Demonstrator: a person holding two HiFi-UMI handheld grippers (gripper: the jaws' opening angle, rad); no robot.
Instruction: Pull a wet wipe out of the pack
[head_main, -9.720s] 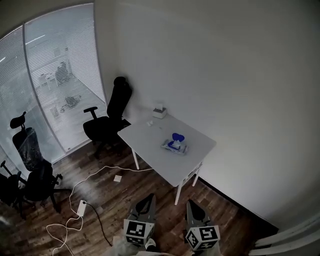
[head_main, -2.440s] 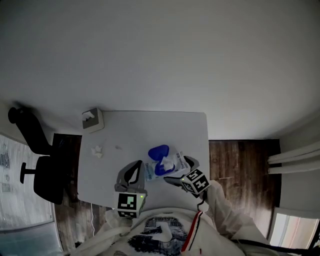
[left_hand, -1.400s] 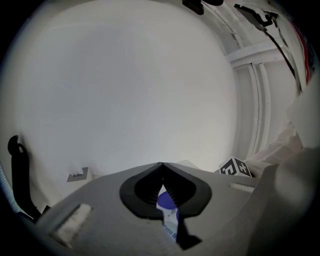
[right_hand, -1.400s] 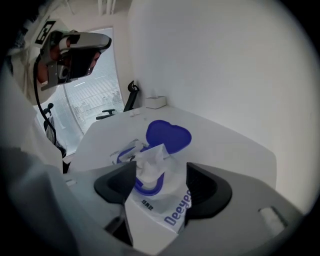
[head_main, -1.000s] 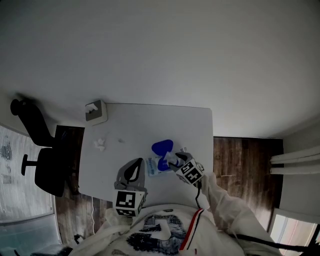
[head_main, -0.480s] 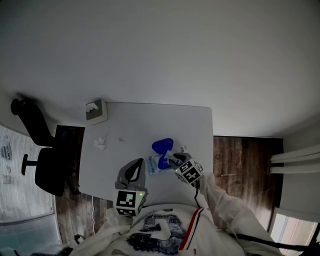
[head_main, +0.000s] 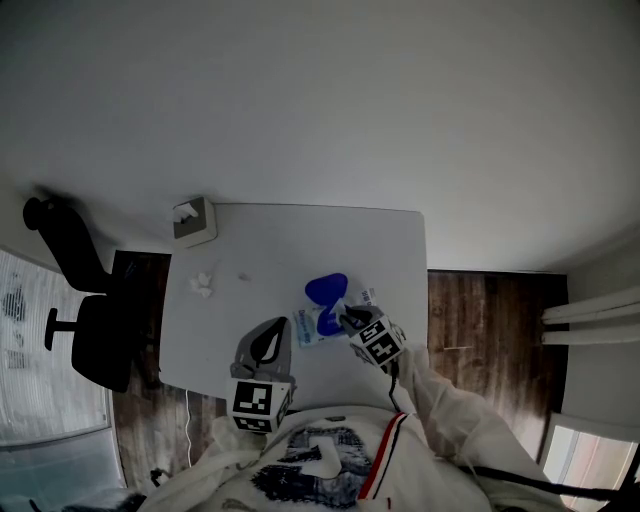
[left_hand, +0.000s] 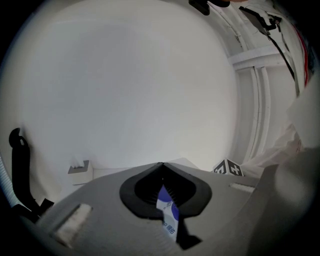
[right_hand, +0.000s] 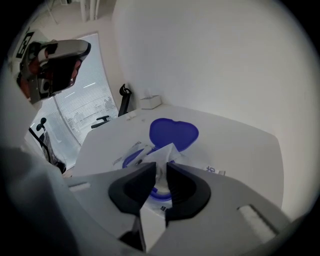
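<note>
**A:** Where is the pack?

**B:** The pack (head_main: 311, 328) lies on the white table (head_main: 240, 240), a little right of the middle of the head view and near the table's lower edge. Its blue lid (head_main: 326, 288) is open and lies flat on the table, just above the pack in the frame.

**A:** And the wipe?

**B:** In the right gripper view a white wipe (right_hand: 163, 151) stands up out of the round opening of the pack, in the middle of the frame, just below the lid. Its lower part is inside the pack.

**A:** What about the right gripper?

**B:** The right gripper (right_hand: 161, 169) enters the head view from the lower right and points down at the opening. Its jaws have just been closing. Only a narrow gap is left between them, and the wipe fills it, so the pads press on the wipe from both sides.

**A:** And the left one?

**B:** The left gripper (left_hand: 161, 166) comes from the lower left of the head view, at the left edge of the pack. In its own view the jaws meet at the tips, and the blue and white edge of the pack is pinched between them.

**A:** Is anything else on the table?

**B:** A tissue box (head_main: 193, 221) stands at the upper left corner. A small crumpled tissue (head_main: 203, 284) lies below it in the frame, well apart from the pack. A black chair (head_main: 62, 245) stands beside the table at the left of the frame.
</note>
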